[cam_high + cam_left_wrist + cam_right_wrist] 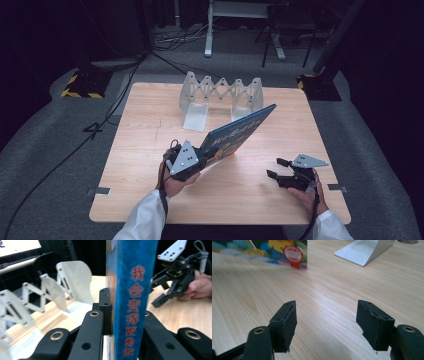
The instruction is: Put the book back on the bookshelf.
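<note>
From the high view, the left claw (196, 161) pinches the thin blue picture book (239, 131) by its near corner, tilted toward the grey accordion rack (221, 92) on the pale wood tabletop (145, 165); the left gripper view shows pads clamping its spine, while the right gripper view shows the right claw (325, 315) spread and empty.

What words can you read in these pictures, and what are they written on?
"我会变得更勇敢" in red, running down the blue spine of the book (the last two characters are blurred, so less sure).
Yellow title on the book's cover, high view: too small to read.
Red badge on the cover, right gripper view: too blurred to read.
</note>
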{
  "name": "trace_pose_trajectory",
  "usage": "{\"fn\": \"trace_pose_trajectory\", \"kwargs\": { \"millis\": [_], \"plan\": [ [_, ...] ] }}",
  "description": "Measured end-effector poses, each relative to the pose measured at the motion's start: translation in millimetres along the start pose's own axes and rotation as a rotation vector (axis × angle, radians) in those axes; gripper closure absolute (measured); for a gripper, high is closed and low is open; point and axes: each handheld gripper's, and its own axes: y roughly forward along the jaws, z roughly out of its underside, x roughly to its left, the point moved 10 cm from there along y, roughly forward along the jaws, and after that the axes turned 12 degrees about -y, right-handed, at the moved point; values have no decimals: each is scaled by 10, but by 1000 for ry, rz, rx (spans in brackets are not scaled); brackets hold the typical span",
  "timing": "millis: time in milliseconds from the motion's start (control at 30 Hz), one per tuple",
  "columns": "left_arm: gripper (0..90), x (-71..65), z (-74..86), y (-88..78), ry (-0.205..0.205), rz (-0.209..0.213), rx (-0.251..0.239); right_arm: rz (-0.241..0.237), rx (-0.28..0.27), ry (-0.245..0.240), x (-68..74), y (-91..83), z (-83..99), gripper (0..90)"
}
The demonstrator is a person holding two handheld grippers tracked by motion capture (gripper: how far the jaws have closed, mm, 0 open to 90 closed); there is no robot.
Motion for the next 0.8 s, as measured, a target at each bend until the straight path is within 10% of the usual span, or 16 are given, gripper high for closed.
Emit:
{"fn": "trace_pose_trajectory", "kwargs": {
  "millis": [800],
  "plan": [
    [831,612,-89,-339,56,-240,67,-116,147,-174,309,127,167,379]
  ]
}}
